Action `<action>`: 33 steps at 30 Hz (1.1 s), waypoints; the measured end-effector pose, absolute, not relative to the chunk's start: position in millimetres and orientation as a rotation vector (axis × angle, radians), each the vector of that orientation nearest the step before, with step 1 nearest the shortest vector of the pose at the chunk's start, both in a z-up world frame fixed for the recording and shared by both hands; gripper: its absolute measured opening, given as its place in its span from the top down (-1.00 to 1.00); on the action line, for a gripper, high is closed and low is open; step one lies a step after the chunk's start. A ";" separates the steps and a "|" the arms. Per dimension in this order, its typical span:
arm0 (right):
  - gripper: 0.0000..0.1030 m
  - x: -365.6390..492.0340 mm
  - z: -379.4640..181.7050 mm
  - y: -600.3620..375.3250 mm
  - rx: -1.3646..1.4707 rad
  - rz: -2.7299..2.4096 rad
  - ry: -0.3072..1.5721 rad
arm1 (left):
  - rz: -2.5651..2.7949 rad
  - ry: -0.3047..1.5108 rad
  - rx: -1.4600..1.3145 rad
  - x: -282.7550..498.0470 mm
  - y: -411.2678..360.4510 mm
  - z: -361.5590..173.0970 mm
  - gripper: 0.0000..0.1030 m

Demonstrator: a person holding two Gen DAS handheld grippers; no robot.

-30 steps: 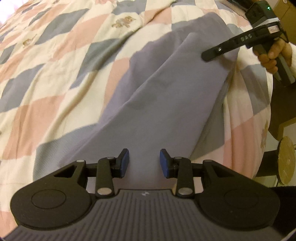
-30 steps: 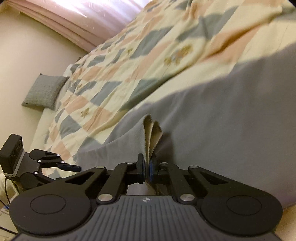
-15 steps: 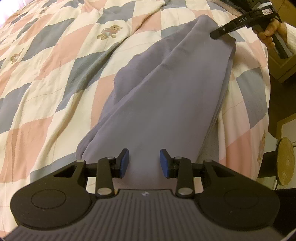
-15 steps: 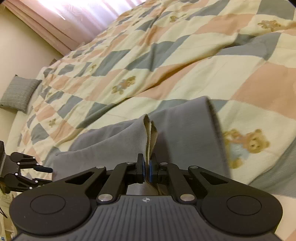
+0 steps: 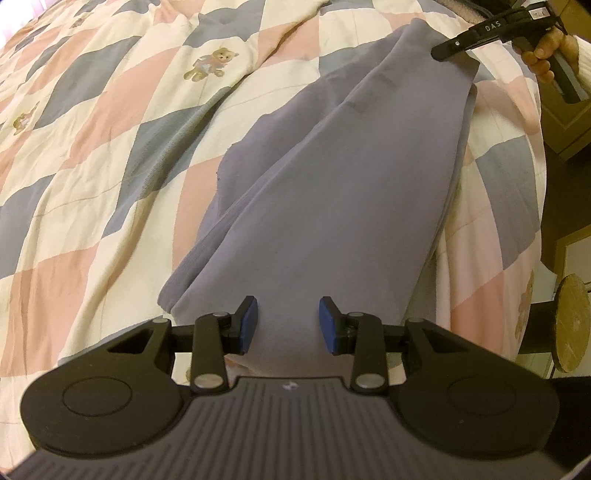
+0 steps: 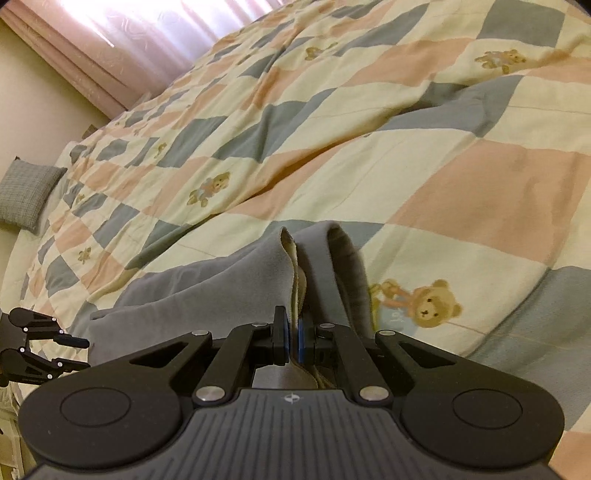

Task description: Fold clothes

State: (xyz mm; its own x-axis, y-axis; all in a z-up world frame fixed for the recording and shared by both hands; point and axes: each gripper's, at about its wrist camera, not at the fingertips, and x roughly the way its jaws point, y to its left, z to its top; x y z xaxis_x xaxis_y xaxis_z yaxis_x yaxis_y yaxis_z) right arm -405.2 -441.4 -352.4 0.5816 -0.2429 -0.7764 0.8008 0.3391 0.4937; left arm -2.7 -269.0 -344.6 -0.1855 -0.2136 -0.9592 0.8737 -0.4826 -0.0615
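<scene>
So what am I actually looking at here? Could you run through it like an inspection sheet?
Surface: bed with a checked teddy-bear quilt.
Job's things: grey garment lying lengthwise on the quilt, cream lining showing at one end.
Clutter: small grey cushion at the far end of the bed.
Grippers: left gripper open over the garment; right gripper shut on the garment's edge, held by a hand.
Cables: nothing seen.
Surroundings: curtain, cream wall, round wooden stool beside the bed.
</scene>
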 end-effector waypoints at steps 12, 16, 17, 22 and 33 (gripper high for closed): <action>0.70 -389.9 -360.3 -440.8 0.937 -0.835 0.755 | -1.772 0.835 1.305 -18.5 -271.5 -349.7 0.40; 0.63 -385.6 -359.8 -439.2 0.888 -0.871 0.785 | -1.772 0.831 1.314 -21.8 -273.1 -349.5 0.38; 0.56 -385.2 -359.8 -439.2 0.877 -0.883 0.793 | -1.771 0.829 1.316 -22.3 -273.9 -349.7 0.38; 0.35 -386.9 -361.5 -440.2 0.836 -0.936 0.819 | -1.771 0.816 1.323 -24.9 -277.1 -349.0 0.38; 0.39 -405.9 -313.1 -398.4 0.665 -1.285 0.583 | -1.847 0.767 1.257 -33.0 -289.6 -337.7 0.40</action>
State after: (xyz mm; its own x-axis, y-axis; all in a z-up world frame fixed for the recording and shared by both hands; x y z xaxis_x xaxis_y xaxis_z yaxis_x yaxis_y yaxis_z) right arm -405.9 -398.4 -313.1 0.1908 -0.6662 -0.7210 0.9813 0.1488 0.1222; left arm -33.0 -289.6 -337.7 -0.2264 -0.2539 -0.9404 0.8455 -0.5306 -0.0603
